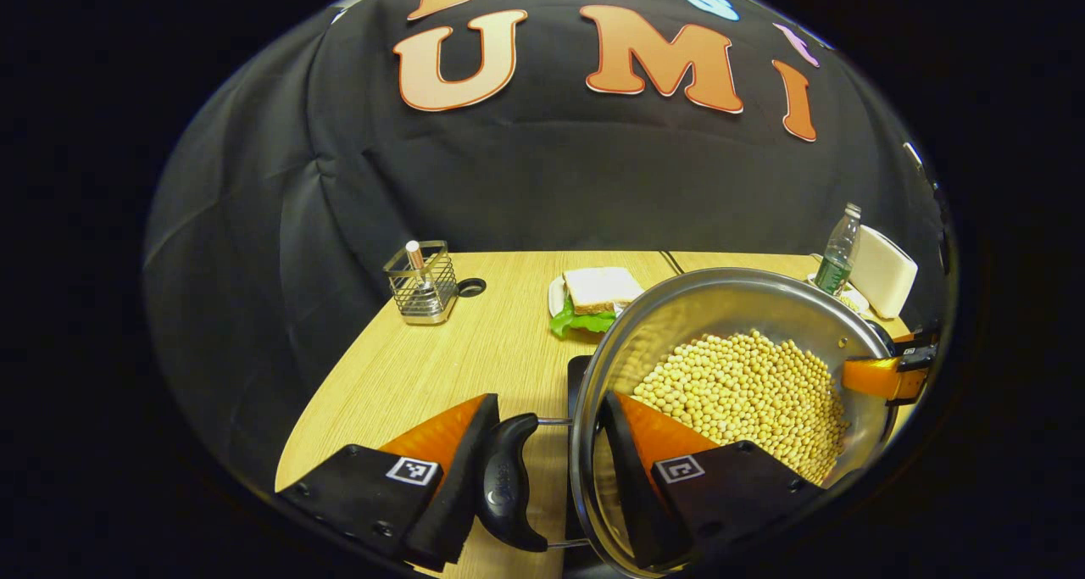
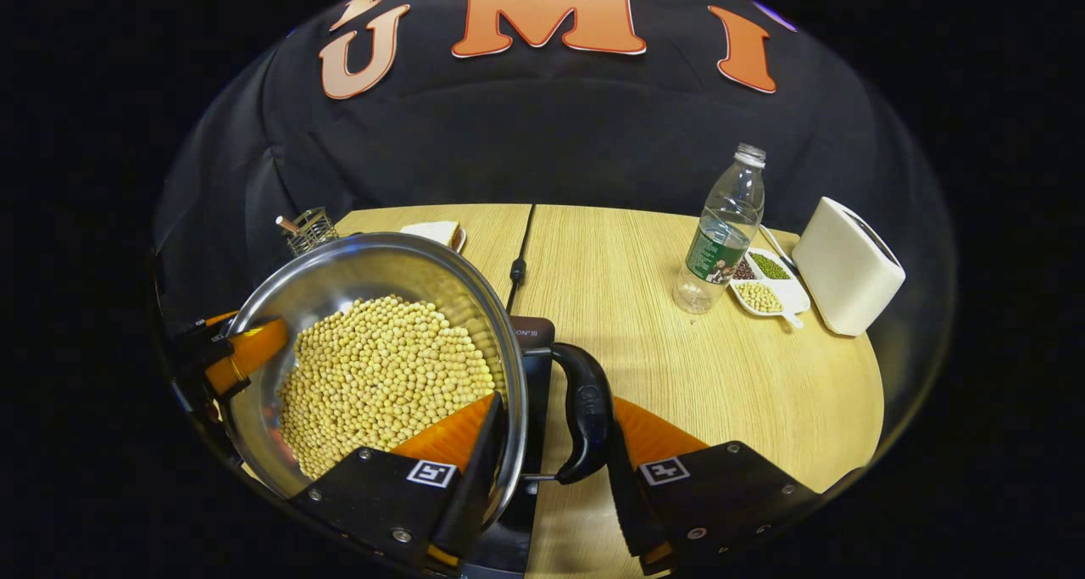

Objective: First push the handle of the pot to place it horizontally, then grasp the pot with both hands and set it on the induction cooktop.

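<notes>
While tools [image 1: 542,460] [image 2: 551,448] straddle handles, steel pot [image 1: 678,316] shines

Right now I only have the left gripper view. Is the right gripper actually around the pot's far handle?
Observer: Yes. The right gripper straddles that handle, with one finger inside the rim of the pot and the other outside the handle.
Operator: What's beneath the pot on that side?
Observer: The edge of a dark cooktop shows under the rim, and a cable runs from it toward the back of the table.
Operator: Anything near the bottle?
Observer: A divided dish of beans sits between the bottle and a white toaster.
</notes>
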Demonstrator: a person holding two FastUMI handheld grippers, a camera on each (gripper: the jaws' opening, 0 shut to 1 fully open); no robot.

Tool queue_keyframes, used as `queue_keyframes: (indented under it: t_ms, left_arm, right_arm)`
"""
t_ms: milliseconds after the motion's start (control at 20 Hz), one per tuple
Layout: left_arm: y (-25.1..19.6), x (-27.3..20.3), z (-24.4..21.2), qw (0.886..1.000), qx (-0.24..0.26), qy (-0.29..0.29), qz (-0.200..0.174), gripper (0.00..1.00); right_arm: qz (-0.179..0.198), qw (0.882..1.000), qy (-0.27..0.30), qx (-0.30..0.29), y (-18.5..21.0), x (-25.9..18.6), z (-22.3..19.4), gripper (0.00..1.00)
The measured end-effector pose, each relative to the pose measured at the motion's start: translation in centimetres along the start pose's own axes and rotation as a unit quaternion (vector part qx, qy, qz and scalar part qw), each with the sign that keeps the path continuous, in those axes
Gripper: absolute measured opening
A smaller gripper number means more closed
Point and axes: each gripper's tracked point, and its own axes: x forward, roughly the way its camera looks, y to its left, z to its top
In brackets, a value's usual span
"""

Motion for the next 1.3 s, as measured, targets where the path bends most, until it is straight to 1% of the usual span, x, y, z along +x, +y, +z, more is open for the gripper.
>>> queue_keyframes:
  t_ms: [100, 150, 200, 250, 300, 350, 400, 500, 550, 650, 750, 800, 900, 950, 1000, 1050, 1150, 1250, 1300]
  left_arm:
    - [0.0, 0.5, -0.9, 1.0, 0.011, 0.013, 0.007, 0.78]
    - [-0.3, 0.3, -0.8, 1.0, 0.013, 0.017, 0.01, 0.81]
    - [-0.6, 0.2, -0.4, 1.0, 0.01, 0.012, 0.011, 0.84]
    - [-0.5, 0.2, -0.1, 1.0, 0.007, 0.002, 0.012, 0.87]
    - [-0.3, 0.1, 0.4, 1.0, 0.005, -0.008, 0.016, 0.88]
    - [-0.1, -0.3, 1.3, 1.0, 0.007, -0.021, 0.021, 0.89]
    - [0.3, -0.8, 2.3, 0.999, 0.008, -0.039, 0.029, 0.89]
    - [1.2, -2.8, 4.6, 0.995, 0.016, -0.078, 0.055, 0.88]
    - [1.4, -3.9, 5.9, 0.993, 0.019, -0.102, 0.064, 0.88]
    - [1.6, -6.8, 8.6, 0.986, 0.021, -0.148, 0.076, 0.87]
    - [1.0, -10.3, 11.1, 0.979, 0.027, -0.185, 0.08, 0.87]
    - [0.3, -11.8, 12.3, 0.975, 0.027, -0.206, 0.072, 0.88]
    - [-1.7, -14.9, 14.5, 0.967, 0.018, -0.25, 0.044, 0.87]
    - [-2.4, -17.0, 15.4, 0.963, 0.017, -0.265, 0.041, 0.9]
    - [-2.8, -18.8, 16.2, 0.959, 0.014, -0.278, 0.042, 0.87]
    - [-3.3, -20.4, 17.1, 0.956, 0.01, -0.29, 0.038, 0.89]
    - [-5.0, -23.6, 18.4, 0.952, 0.001, -0.307, 0.024, 0.93]
    - [-6.2, -26.8, 19.9, 0.944, -0.009, -0.329, 0.018, 0.97]
    - [-6.9, -28.4, 20.6, 0.94, -0.013, -0.34, 0.013, 0.97]
  right_arm:
    - [0.015, 1.0, 0.009, 0.001, 0.3, 0.3, -0.6, 0.64]
    - [0.022, 1.0, 0.008, 0.008, 0.5, 0.0, 0.0, 0.64]
    - [0.029, 1.0, 0.004, 0.007, 0.7, -0.2, 0.4, 0.65]
    - [0.041, 0.999, 0.012, 0.002, 0.7, -0.1, -0.1, 0.65]
    - [0.054, 0.998, 0.014, 0.003, 0.8, -0.1, -0.4, 0.68]
    - [0.064, 0.998, 0.016, 0.011, 0.9, -0.4, -0.4, 0.67]
    - [0.068, 0.997, 0.013, 0.018, 0.8, -0.8, -0.2, 0.71]
    - [0.062, 0.998, -0.014, 0.021, -0.3, -1.9, 0.9, 0.76]
    - [0.057, 0.998, -0.03, 0.019, -1.0, -2.7, 1.5, 0.78]
    - [0.04, 0.997, -0.069, 0.018, -2.6, -4.7, 3.0, 0.85]
    - [0.034, 0.994, -0.106, 0.022, -3.7, -7.4, 4.4, 0.87]
    - [0.034, 0.991, -0.125, 0.024, -4.2, -9.0, 5.3, 0.87]
    - [0.03, 0.985, -0.167, 0.026, -5.5, -12.0, 6.6, 0.88]
    - [0.028, 0.981, -0.19, 0.024, -6.4, -13.7, 7.3, 0.89]
    - [0.027, 0.977, -0.212, 0.023, -7.2, -15.4, 7.8, 0.89]
    - [0.027, 0.972, -0.233, 0.022, -7.8, -17.2, 8.3, 0.89]
    - [0.025, 0.96, -0.277, 0.025, -9.3, -20.9, 9.2, 0.89]
    - [0.023, 0.945, -0.325, 0.022, -10.6, -24.7, 10.2, 0.89]
    - [0.019, 0.939, -0.342, 0.018, -11.3, -26.2, 10.4, 0.89]
